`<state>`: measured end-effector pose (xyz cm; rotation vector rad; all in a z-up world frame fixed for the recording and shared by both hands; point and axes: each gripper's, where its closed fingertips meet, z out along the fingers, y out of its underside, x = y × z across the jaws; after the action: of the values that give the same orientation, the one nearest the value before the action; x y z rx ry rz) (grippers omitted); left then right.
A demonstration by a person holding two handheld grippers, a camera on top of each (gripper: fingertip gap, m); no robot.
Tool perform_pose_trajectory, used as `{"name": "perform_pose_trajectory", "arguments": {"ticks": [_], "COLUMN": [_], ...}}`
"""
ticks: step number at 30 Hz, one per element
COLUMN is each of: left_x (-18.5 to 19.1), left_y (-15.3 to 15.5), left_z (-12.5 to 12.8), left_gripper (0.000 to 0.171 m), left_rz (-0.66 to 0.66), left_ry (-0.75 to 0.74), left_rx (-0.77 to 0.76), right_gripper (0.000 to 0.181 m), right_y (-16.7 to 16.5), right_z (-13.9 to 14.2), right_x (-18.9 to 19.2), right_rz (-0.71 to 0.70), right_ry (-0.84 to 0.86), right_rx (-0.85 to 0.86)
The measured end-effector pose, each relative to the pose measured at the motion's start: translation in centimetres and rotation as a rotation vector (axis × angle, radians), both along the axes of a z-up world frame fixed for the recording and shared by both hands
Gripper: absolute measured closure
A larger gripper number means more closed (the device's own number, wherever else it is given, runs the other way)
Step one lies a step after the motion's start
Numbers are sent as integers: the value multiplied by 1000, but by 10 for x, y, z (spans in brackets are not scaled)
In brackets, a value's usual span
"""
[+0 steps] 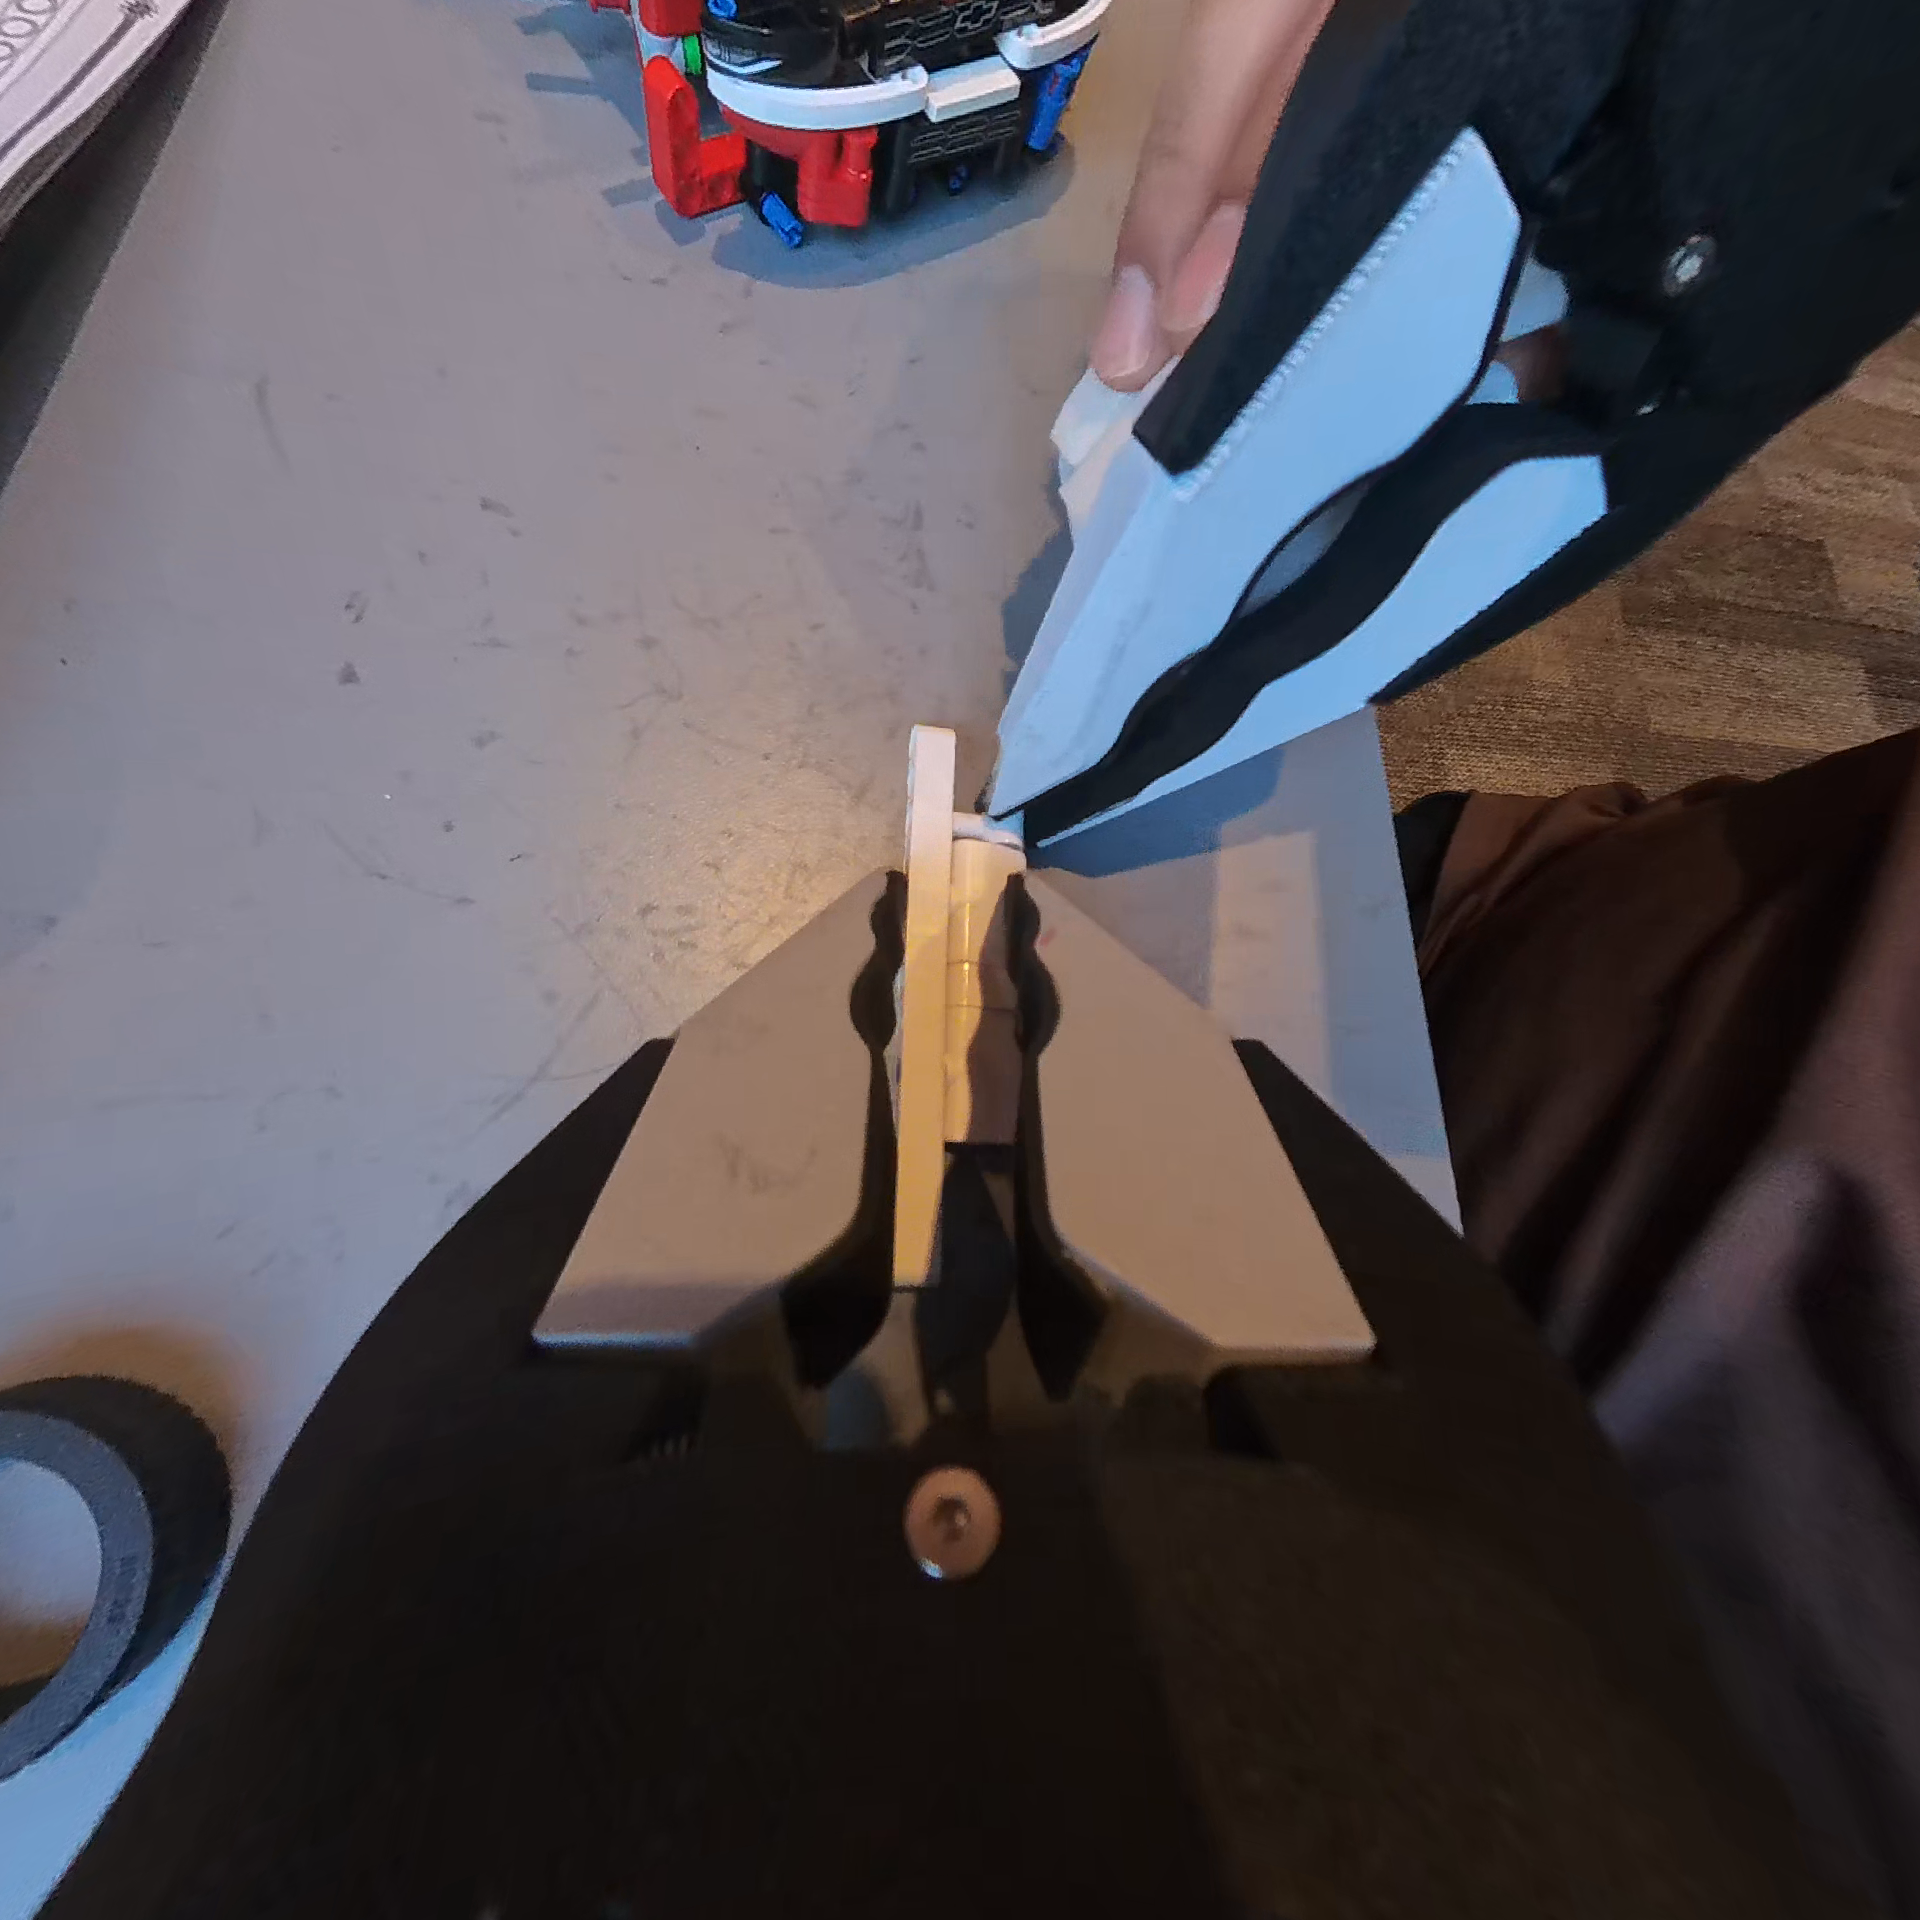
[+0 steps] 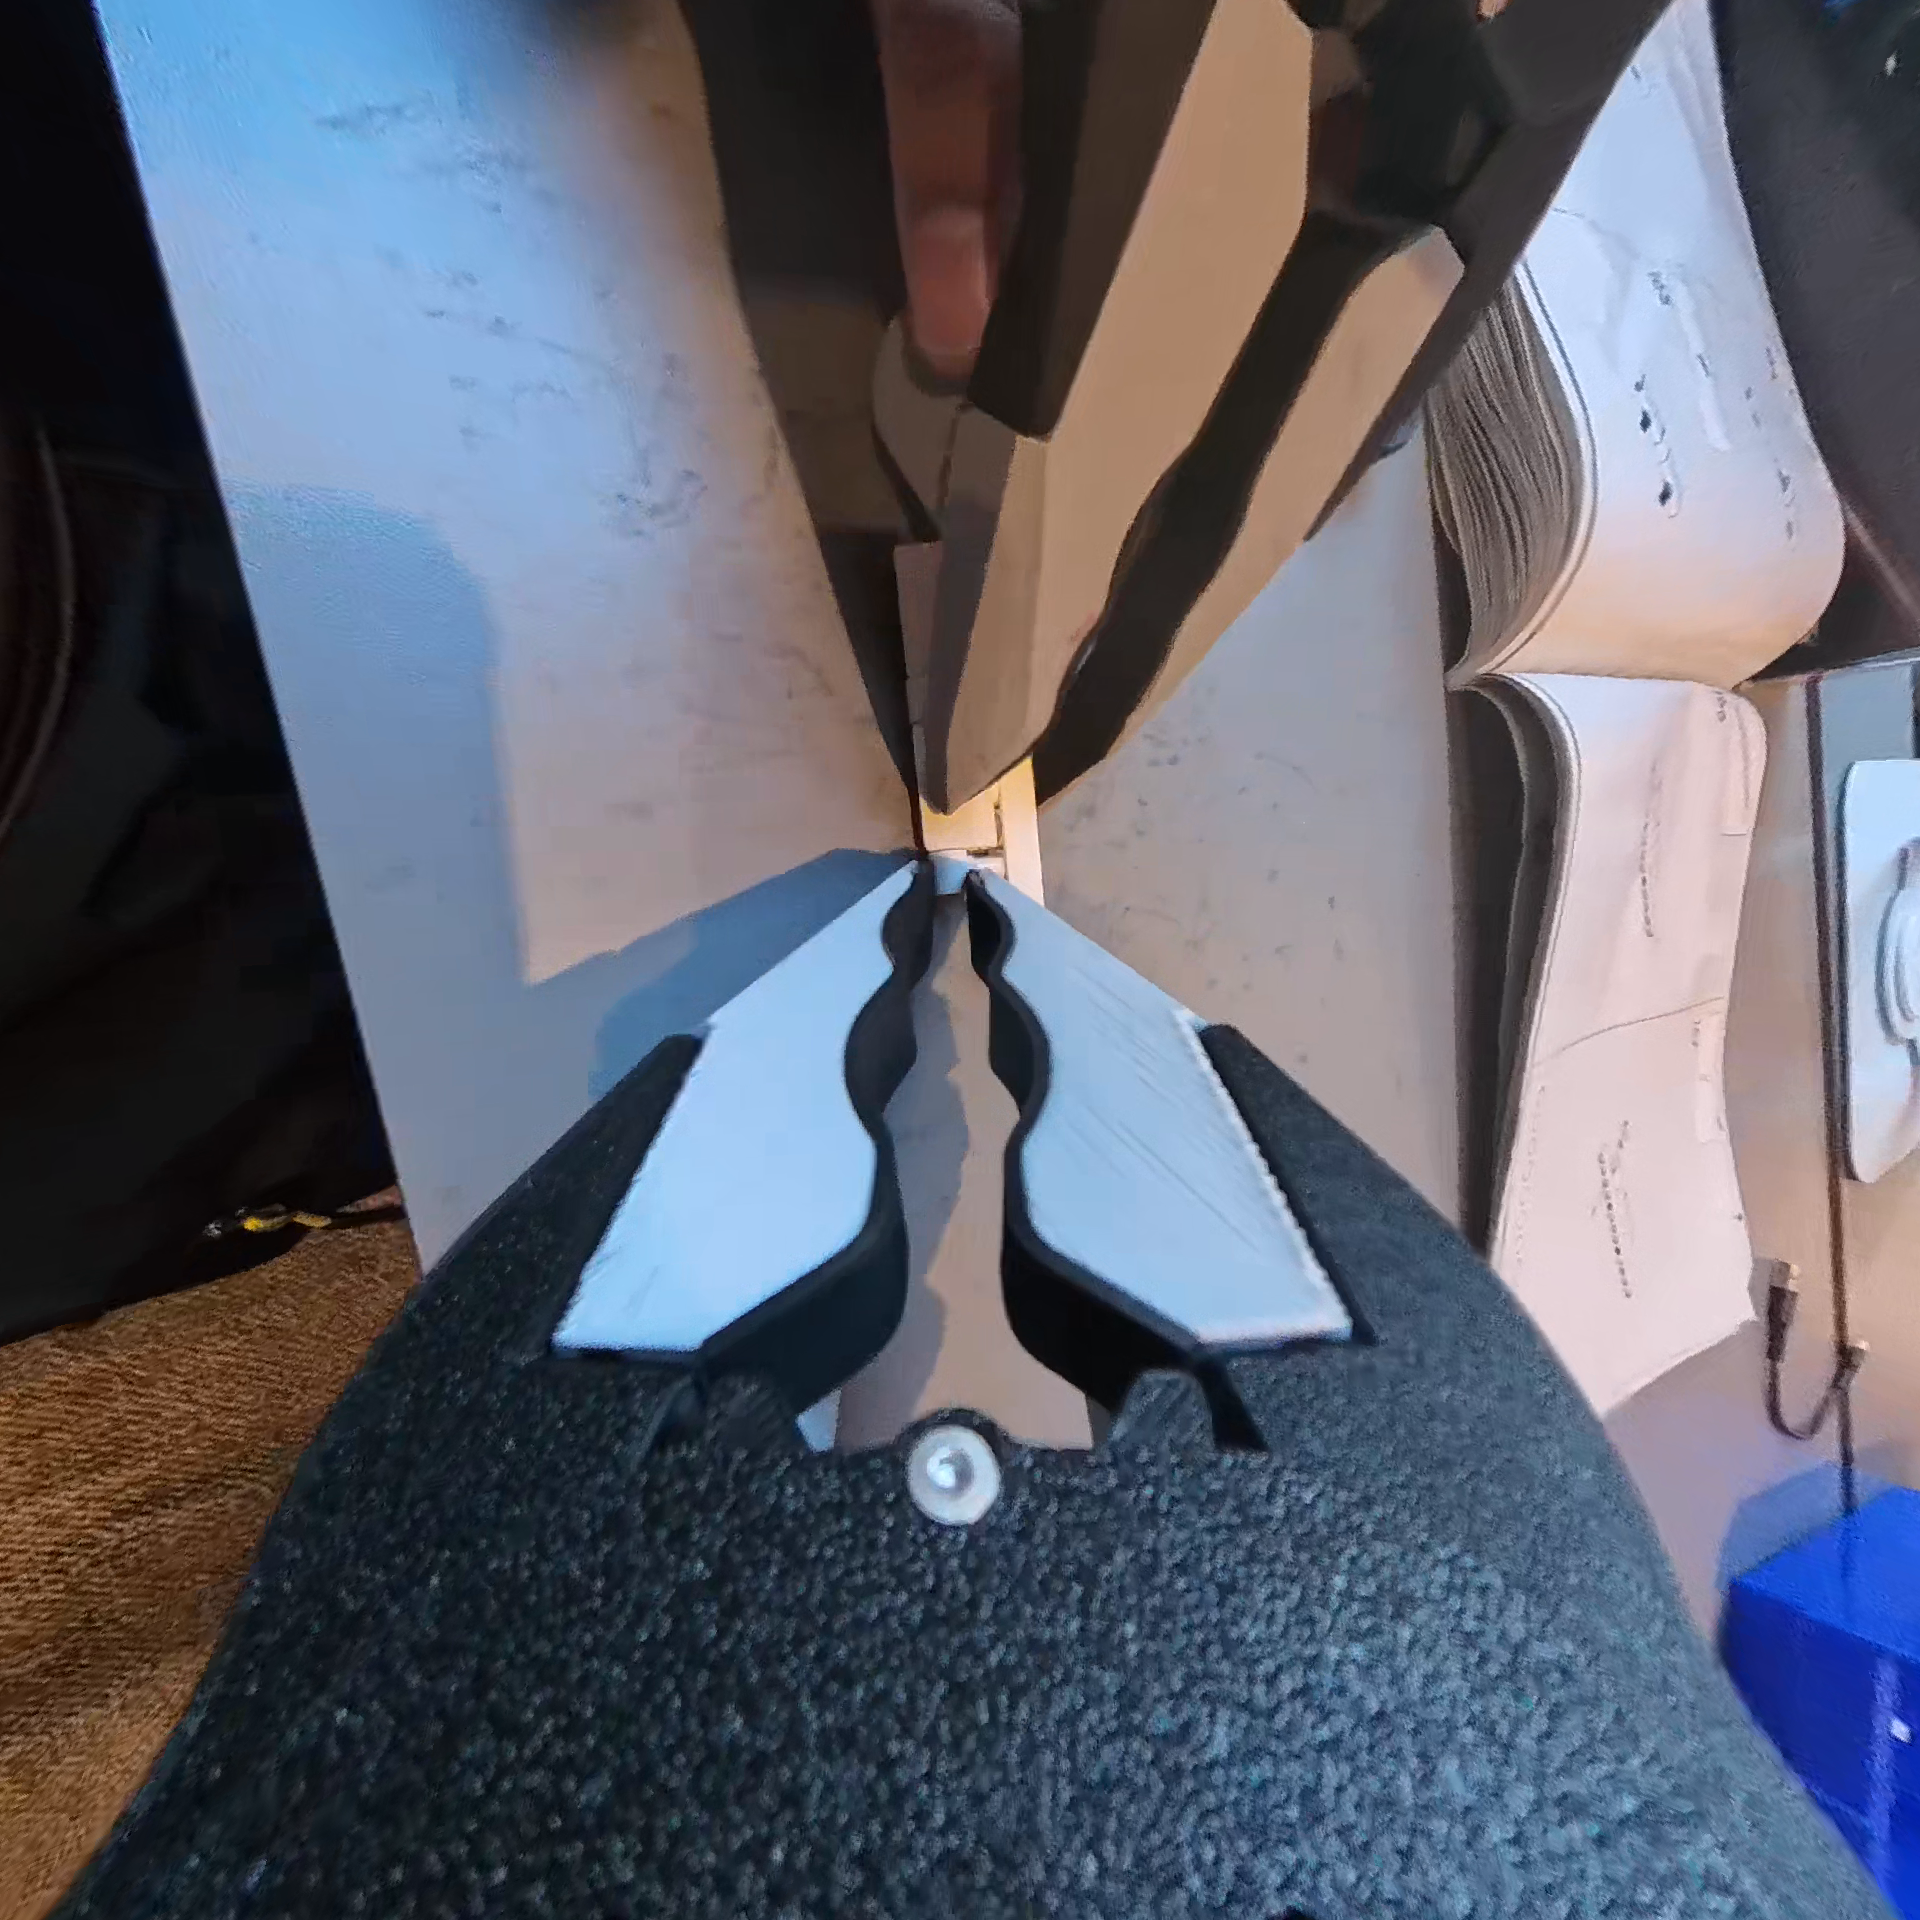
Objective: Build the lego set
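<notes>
My left gripper [image 1: 961, 883] is clamped on a white panel [image 1: 928, 997]. My right gripper [image 2: 945, 873], from two o'clock, pinches a small white piece [image 1: 992, 831] against it. The model [image 1: 831, 114] at twelve o'clock looks half built; much remains.

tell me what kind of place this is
Probably an office or hobby desk: a scuffed grey table, a half-built lego model, open instruction booklets and carpet below.
</notes>
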<state>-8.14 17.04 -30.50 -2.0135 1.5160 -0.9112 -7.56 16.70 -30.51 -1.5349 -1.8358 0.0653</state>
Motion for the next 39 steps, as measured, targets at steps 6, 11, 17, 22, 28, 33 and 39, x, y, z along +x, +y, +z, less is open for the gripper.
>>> {"name": "perform_pose_trajectory", "arguments": {"ticks": [6,11,17,22,28,33,39], "left_x": [-6,7,-6,-4,-4,-3,2], "left_y": [-1,-24,-7,-10,-11,-11,-16], "left_z": [4,-2,-2,-3,-3,-3,-2], "left_gripper": [171,171,171,171,171,171,161], "left_rz": [-48,-140,-59,-56,-41,-4,62], "left_ry": [18,41,24,9,19,28,33], "left_rx": [44,47,73,89,152,186,187], "right_gripper": [175,181,181,181,181,181,139], "right_y": [1,18,23,29,-17,-37,-32], "right_z": [-1,-3,-2,20,46,62,32], "right_x": [0,4,5,4,0,79,202], "right_rz": [15,49,-114,-228,-289,-463,-780], "right_ry": [-21,-84,128,248,422,491,580], "right_rx": [-59,51,-53,-15,75,151,-219]}}
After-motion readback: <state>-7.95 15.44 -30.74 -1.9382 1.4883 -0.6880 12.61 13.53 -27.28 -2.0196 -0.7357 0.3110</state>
